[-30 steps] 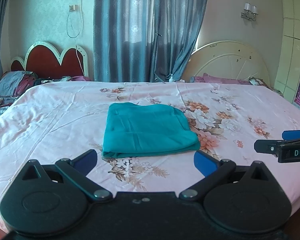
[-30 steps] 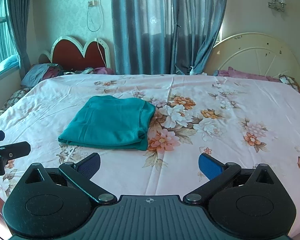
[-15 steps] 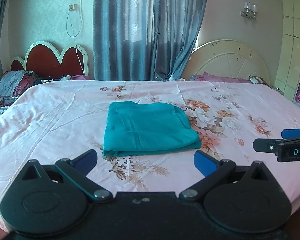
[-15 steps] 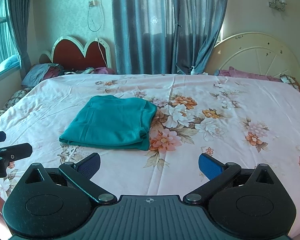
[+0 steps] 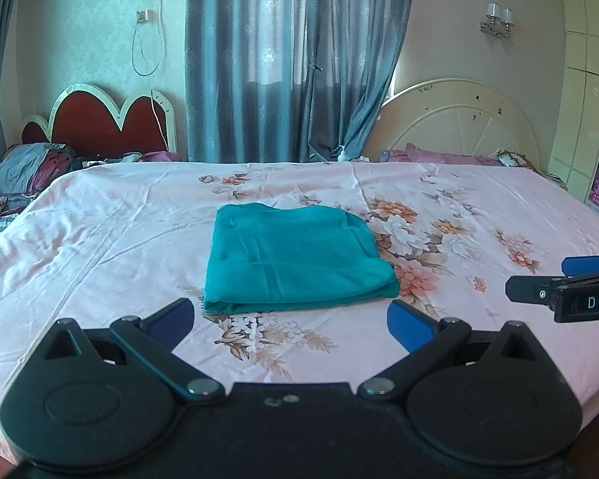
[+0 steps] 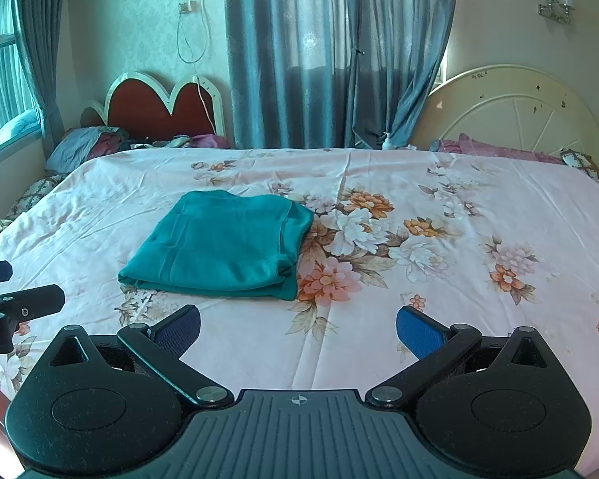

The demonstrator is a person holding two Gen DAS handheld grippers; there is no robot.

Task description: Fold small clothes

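Change since a second ago: hardly anything; the folded garment lies in the same spot on the bed and both tools hold their spread, with only a slight drift in each camera's view.
Garment: a teal knit garment folded into a thick rectangle [image 5: 295, 257], flat on the sheet, its doubled edge toward the tools and its right side on the flower print.
Bed: a wide bed under a pale pink sheet printed with orange and white flowers [image 5: 479, 215], creased on the left half.
Left gripper: the black two-finger gripper with blue pads [image 5: 290, 317] hangs over the near edge of the sheet, fingers spread wide, nothing between them; its pads [image 5: 409, 321] are short of the garment's front edge, not touching it.
Right gripper: the matching black gripper with blue pads [image 6: 297, 325] is likewise spread wide and empty, over the sheet in front of the garment's right corner, apart from the cloth.
Side by side: each tool shows at the edge of the other's view, level and apart.
Behind the bed: grey-blue curtains [image 5: 295, 60], a red heart-shaped headboard with white trim [image 5: 100, 119] on the left, a cream round headboard [image 5: 455, 119] on the right.
Wall: a twin-shade wall lamp [image 5: 497, 18] above the cream headboard.
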